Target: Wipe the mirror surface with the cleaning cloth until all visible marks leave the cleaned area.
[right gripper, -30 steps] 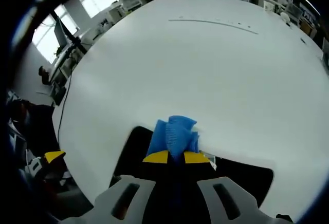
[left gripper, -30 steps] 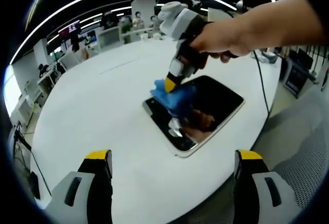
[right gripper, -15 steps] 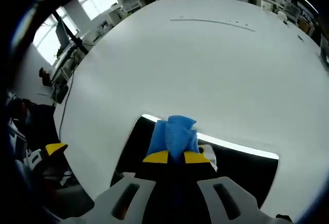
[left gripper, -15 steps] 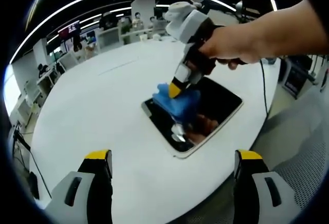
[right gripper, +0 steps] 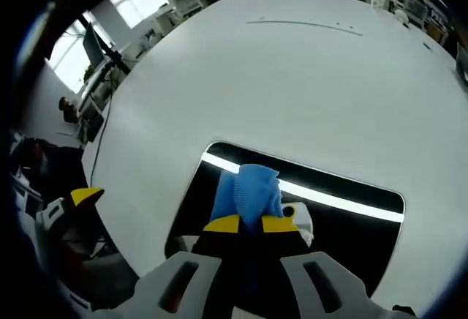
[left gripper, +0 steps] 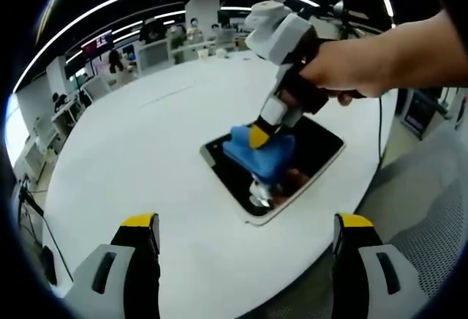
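Two tongs are at work: right tongs (left gripper: 260, 137) clamp the blue cloth (left gripper: 261, 158) on the mirror (left gripper: 311, 143), left tongs (left gripper: 245, 233) wait wide at 6 o'clock, wiping seems unfinished.

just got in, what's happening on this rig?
A person is wiping a mirror lying flat on the white table. The right gripper is shut on a bunched blue cleaning cloth and presses it onto the dark glass. The left gripper hangs open near the table's edge, holding nothing. From here I can't tell whether marks are left.
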A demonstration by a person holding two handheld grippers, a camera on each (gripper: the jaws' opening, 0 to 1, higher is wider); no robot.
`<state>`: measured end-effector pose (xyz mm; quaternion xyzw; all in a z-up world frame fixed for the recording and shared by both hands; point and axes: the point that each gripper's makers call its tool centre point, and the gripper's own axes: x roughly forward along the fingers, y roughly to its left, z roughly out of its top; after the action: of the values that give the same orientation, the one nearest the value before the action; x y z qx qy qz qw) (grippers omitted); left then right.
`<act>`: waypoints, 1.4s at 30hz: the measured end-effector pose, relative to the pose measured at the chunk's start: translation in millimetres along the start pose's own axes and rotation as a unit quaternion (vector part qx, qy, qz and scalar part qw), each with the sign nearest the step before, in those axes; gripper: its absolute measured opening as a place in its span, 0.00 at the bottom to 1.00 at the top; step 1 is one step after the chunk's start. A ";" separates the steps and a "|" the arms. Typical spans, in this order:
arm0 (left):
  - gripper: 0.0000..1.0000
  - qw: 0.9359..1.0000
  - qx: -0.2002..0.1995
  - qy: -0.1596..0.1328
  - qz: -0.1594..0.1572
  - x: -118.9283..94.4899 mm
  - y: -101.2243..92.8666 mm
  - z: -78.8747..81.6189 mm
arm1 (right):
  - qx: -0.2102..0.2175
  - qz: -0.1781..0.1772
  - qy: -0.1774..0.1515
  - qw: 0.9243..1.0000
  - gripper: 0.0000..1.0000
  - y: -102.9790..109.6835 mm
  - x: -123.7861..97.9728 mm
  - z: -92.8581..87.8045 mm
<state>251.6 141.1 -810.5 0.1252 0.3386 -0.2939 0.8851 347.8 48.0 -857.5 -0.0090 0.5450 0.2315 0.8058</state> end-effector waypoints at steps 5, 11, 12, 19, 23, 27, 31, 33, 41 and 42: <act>0.99 1.000 0.000 -0.001 0.000 -0.5 -0.3 0.5 | 0.002 0.003 0.001 1.000 0.03 3.3 -3.0 -7.4; 0.99 1.000 -0.001 -0.002 0.000 -0.9 -0.4 1.0 | 0.001 0.004 0.000 1.000 0.03 6.9 -5.7 -15.2; 0.99 1.000 -0.001 -0.002 0.000 -0.9 -0.5 1.1 | 0.000 0.005 0.001 1.000 0.03 7.6 -6.2 -17.0; 0.99 1.000 -0.002 -0.002 -0.001 -0.9 -0.7 1.4 | -0.002 0.008 0.001 1.000 0.03 14.1 -9.9 -27.9; 0.99 1.000 -0.002 -0.002 -0.001 -0.9 -0.9 1.4 | 0.003 0.012 0.001 1.000 0.03 17.2 -12.9 -33.6; 0.99 1.000 -0.001 -0.002 -0.002 -0.7 -1.1 1.3 | 0.006 0.017 0.003 1.000 0.03 19.8 -15.0 -39.3; 0.99 1.000 0.000 -0.003 -0.003 -1.0 -1.5 1.5 | 0.004 0.019 0.004 1.000 0.03 23.1 -16.8 -44.1; 0.99 1.000 -0.001 -0.002 -0.003 -0.9 -1.7 1.3 | 0.001 0.020 0.006 1.000 0.03 25.1 -17.6 -47.4; 0.99 1.000 0.000 -0.002 -0.004 -1.1 -2.1 1.3 | 0.000 0.024 0.009 1.000 0.03 30.6 -21.1 -59.3; 0.99 1.000 0.001 -0.002 -0.004 -1.0 -2.2 1.2 | 0.001 0.025 0.009 1.000 0.03 31.0 -21.3 -60.2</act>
<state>250.3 139.3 -809.0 0.1238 0.3374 -0.2980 0.8843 276.9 51.9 -855.7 0.0032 0.5528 0.2513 0.7945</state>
